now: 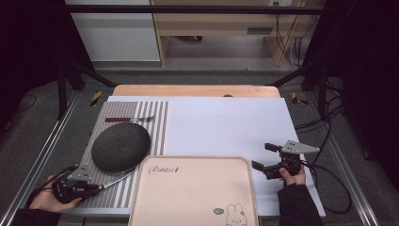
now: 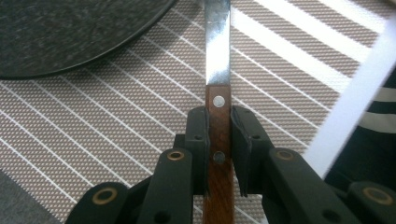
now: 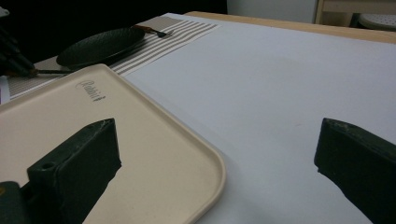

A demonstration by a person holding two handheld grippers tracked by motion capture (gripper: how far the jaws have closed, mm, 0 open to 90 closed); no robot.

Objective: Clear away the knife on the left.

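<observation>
Knife [image 2: 218,116], wooden-handled, lies on the striped placemat [image 1: 157,122] beside the dark plate [image 1: 120,146]; the left gripper [image 1: 96,187] clamps its handle between the rivets, apparently to lift it. The plate holds nothing. The beige tray [image 1: 193,188] is likewise bare. Right gripper [image 1: 264,156] rests wide apart, holding nothing.

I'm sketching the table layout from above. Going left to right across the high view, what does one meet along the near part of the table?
Left gripper shut on the knife → striped placemat → beige tray → right gripper, jaws open, over the white sheet.
</observation>
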